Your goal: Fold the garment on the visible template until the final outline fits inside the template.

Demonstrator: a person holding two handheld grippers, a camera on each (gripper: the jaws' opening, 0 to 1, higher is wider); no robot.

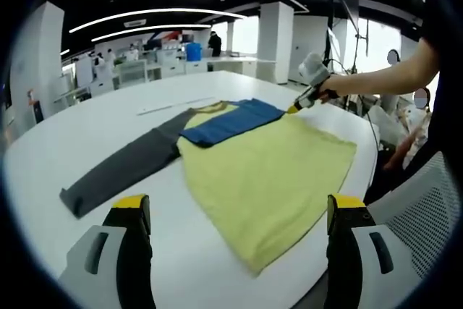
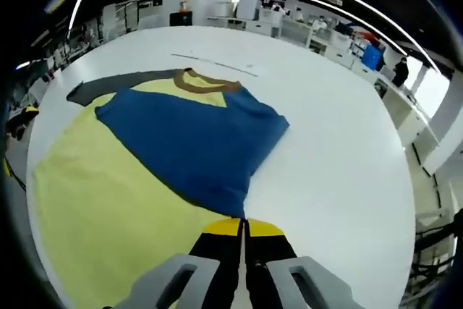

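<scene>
A yellow shirt lies flat on the white table, its hem near the near edge. The left gripper hovers above that edge, jaws wide and empty. Farther in, the right gripper, jaws closed, appears to pinch the blue sleeve, folded across the chest. The grey sleeve stretches sideways, unfolded.

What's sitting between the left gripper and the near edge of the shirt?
Nothing: in the left gripper view, only bare white table separates the open left gripper from the yellow shirt.
</scene>
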